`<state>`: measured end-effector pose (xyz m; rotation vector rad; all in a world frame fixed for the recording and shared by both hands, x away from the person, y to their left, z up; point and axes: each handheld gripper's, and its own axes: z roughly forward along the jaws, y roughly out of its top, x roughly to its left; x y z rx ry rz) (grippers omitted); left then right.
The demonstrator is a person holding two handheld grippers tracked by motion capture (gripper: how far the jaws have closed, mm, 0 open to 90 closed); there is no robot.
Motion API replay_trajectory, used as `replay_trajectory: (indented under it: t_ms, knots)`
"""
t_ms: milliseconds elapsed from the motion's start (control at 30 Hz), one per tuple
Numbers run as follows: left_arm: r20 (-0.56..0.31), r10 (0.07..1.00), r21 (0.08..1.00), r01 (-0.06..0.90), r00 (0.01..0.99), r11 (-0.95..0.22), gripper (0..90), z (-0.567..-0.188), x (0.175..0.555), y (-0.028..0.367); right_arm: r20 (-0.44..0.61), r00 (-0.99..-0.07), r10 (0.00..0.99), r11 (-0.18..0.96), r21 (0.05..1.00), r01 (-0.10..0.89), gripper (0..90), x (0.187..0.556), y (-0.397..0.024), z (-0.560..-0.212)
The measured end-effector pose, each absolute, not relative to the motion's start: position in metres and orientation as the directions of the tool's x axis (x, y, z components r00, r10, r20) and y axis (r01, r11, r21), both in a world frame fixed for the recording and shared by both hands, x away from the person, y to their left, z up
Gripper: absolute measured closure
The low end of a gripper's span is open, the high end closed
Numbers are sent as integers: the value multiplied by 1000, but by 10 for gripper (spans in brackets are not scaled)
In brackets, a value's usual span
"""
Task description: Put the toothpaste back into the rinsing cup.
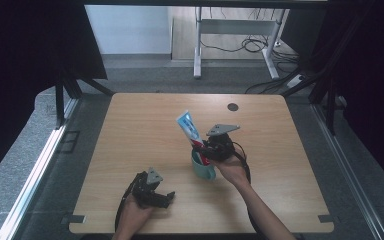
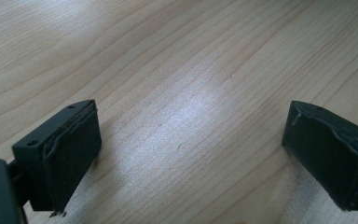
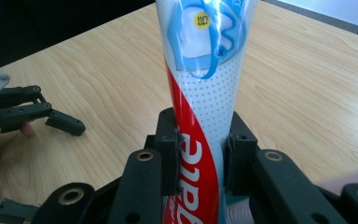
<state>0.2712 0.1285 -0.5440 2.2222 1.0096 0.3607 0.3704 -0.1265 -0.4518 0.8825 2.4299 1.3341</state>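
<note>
High view: your right hand-held gripper (image 1: 214,150) grips the toothpaste tube (image 1: 190,128) over the cup (image 1: 202,169); lower it straight, then release

The work surface is a light wood-grain table (image 1: 145,150) with rounded corners, a small dark round disc (image 1: 233,107) set into its far edge, and metal brackets (image 1: 73,219) at its near corners. Bright light reflects off the grain. Grey speckled flooring (image 1: 25,165) surrounds it, with a pale metal rail (image 1: 35,175) running along the left side. Black curtains (image 1: 25,45) hang to the left and right on dark frame struts (image 1: 60,102). Beyond the table, a white wall panel (image 1: 127,30) stands beside a white-legged desk frame (image 1: 235,37), with black cables (image 1: 252,46) lying loose on the floor beneath it.
</note>
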Motion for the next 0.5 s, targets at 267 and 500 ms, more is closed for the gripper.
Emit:
replay_trajectory:
  t_ms: [267, 500]
  knots:
    - [-21, 748, 669, 566, 663, -483, 42, -544, 271, 128, 100, -792, 602, 389, 830, 400, 709, 369, -130, -454]
    - [-21, 748, 669, 565, 663, -482, 42, -544, 271, 128, 112, -793, 599, 383, 829, 407, 705, 369, -133, -455]
